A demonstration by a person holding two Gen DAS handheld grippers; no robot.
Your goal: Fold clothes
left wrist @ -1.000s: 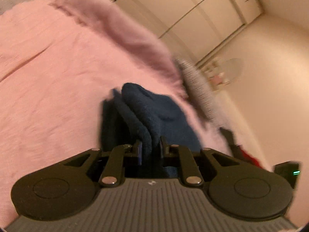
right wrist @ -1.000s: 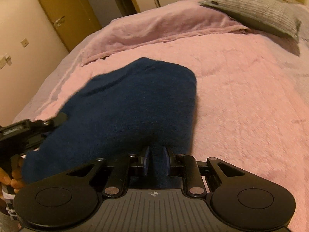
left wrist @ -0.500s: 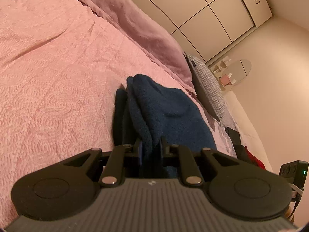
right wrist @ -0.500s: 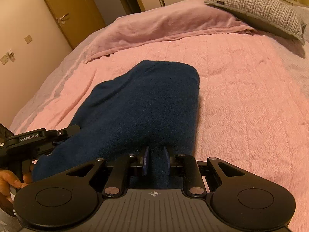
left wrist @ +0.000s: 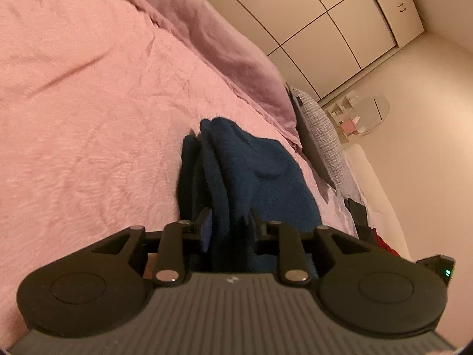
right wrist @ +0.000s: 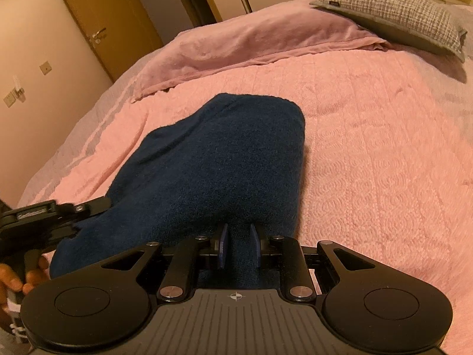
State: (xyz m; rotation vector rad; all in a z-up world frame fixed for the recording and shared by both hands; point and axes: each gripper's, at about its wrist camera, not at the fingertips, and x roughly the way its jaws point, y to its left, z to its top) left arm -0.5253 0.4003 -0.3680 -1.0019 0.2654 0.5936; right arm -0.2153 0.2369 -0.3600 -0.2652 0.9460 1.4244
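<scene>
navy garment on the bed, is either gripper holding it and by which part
The right gripper pinches the navy garment at its near edge. The left gripper is opening, stacked folds between its jaws.

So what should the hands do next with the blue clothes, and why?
Probably finish letting go with the left tool: its jaws are opening, with the folded navy garment between them on the pink bedspread. The right tool grips its near edge.

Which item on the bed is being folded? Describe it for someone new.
Start at the pink bedspread covering the bed. Near its front edge lies a navy fleece garment, folded in layers, both tools at its near edge. It is the only dark item there; the pillows behind are mauve and grey check.
</scene>
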